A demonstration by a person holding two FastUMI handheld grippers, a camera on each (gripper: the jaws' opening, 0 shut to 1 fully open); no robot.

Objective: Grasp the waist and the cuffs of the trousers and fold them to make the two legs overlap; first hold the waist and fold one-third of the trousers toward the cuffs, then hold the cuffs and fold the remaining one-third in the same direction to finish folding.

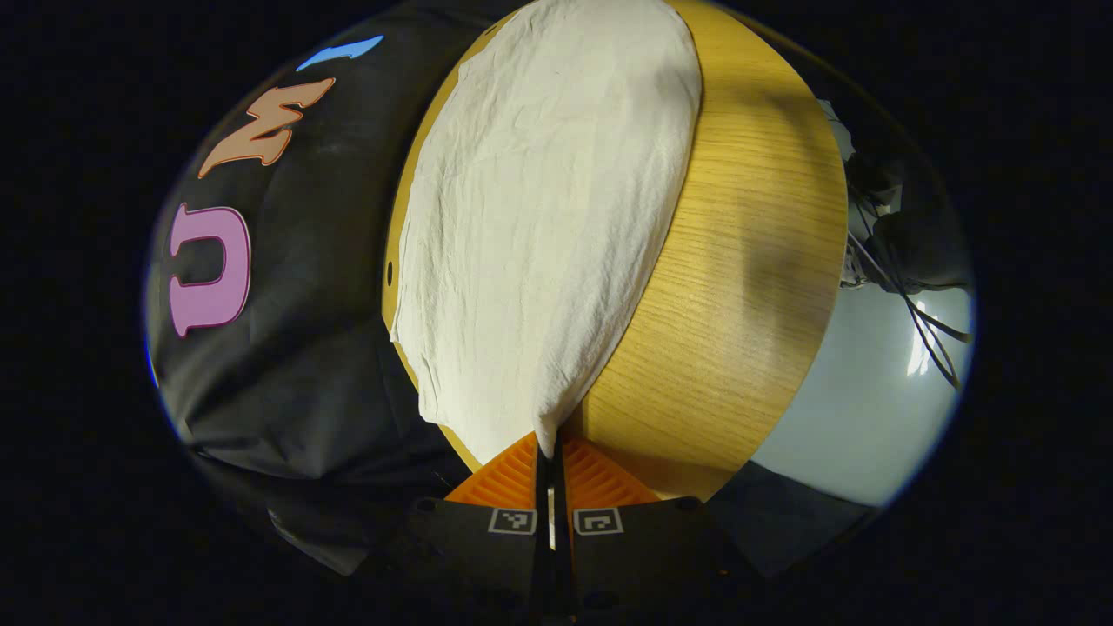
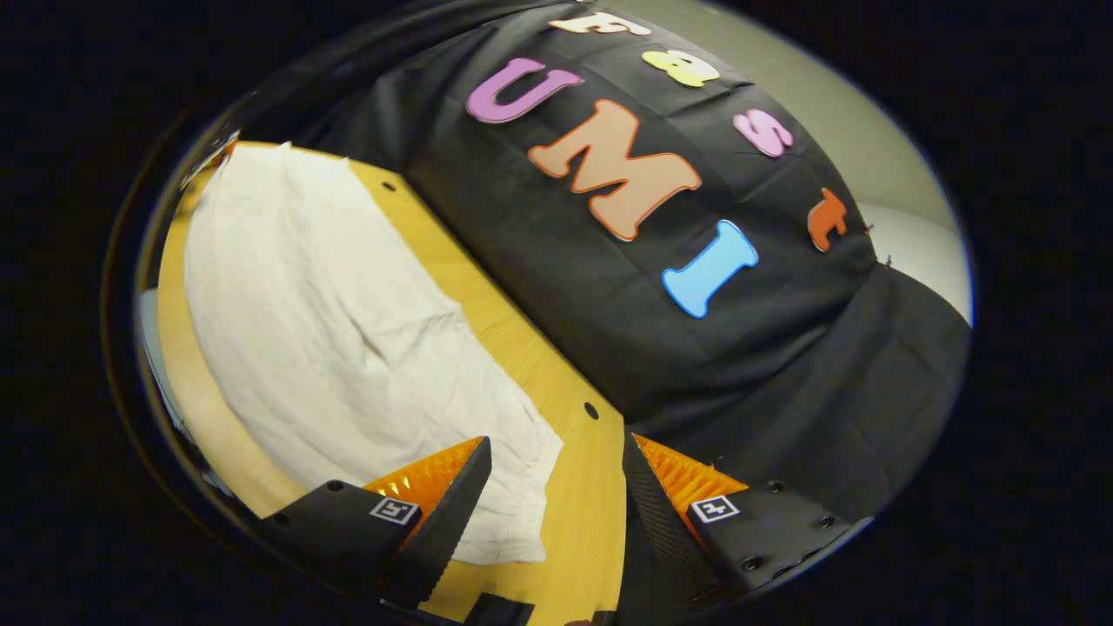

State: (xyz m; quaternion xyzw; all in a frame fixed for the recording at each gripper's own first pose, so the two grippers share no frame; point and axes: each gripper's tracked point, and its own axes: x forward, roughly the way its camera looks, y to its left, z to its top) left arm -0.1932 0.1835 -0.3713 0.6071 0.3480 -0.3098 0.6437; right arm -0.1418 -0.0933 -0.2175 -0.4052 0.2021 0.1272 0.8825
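Now one pair of white trousers (image 1: 548,217) lies on one wooden table (image 1: 739,287), filling the middle of the left gripper view. At the bottom, the left gripper (image 1: 549,452) pinches a corner of the cloth. In the right gripper view, the right gripper (image 2: 556,478) is spread wide at the bottom, holding nothing, beside the trousers' end.

Left gripper view: far end of trousers (image 1: 556,217) runs off the top edge, so can't tell waist from cuffs there. Nipped corner vanishes between the fingers of left gripper (image 1: 550,456); how deep it goes is hidden. Table (image 1: 748,261) cut off at top; dark tangle of cables (image 1: 904,261) at right too warped to make out, maybe a stand. Right gripper view: near edge of the trousers (image 2: 348,348) goes behind one finger (image 2: 452,496) of right gripper (image 2: 556,474); table (image 2: 583,513) bottom edge cut off.
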